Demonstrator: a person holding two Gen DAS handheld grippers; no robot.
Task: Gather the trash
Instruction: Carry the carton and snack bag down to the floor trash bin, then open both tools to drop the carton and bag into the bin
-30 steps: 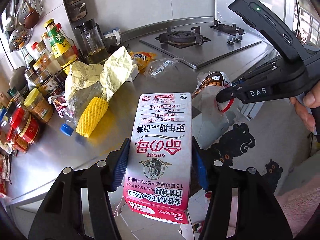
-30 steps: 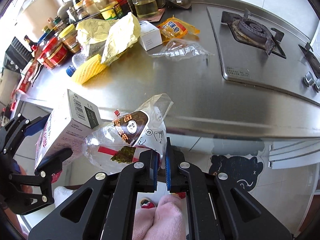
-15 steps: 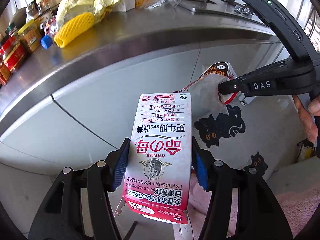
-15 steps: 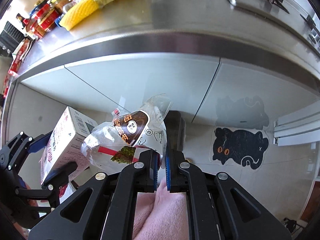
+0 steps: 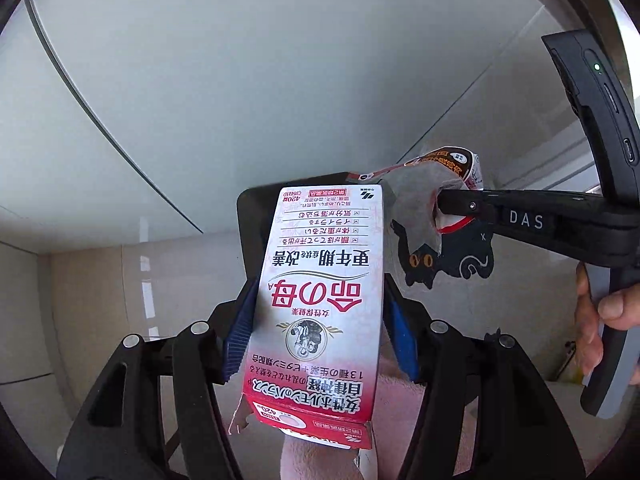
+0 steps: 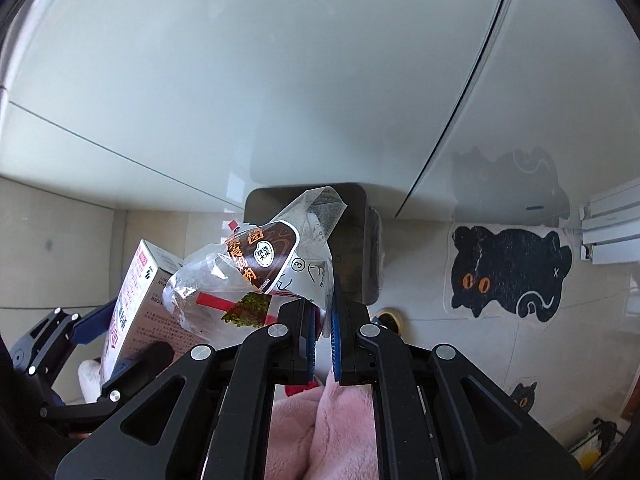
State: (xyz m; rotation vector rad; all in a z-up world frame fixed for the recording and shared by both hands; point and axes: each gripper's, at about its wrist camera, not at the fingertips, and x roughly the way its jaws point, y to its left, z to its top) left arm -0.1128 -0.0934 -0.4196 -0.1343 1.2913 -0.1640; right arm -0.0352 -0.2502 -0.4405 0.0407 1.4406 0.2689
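1. The box (image 5: 320, 300) looks like a light, hollow cardboard carton, probably empty, with one end flap torn open. It's stiff on the flat faces but would crush if squeezed hard, so gripping across the two narrow sides near the middle seems the sensible spot. That's where the left gripper (image 5: 320, 320) has it, spread wide with its blue pads on both sides. The box sits just above the dark bin (image 5: 250, 232).

2. The wrapper (image 6: 260, 268) is thin clear plastic with a brown label. It's floppy, crinkly, weighs next to nothing and is likely slippery. Pinching a bunched edge is about the only way to hold it, and the right gripper (image 6: 324, 320) does that, its pads pressed nearly together on the bottom edge. The wrapper hangs over the bin's opening (image 6: 352, 216), right beside the box.

3. Counts: one box, one wrapper, one bin, two grippers.

4. Around that: pale cabinet doors (image 6: 280, 80) behind the bin, two black cat stickers on the floor (a big one (image 6: 508, 268) and a small one (image 6: 522, 396)), and something fuzzy and pink (image 6: 320, 420) under the grippers.

5. A person's hand (image 5: 604, 312) holds the right gripper's handle.
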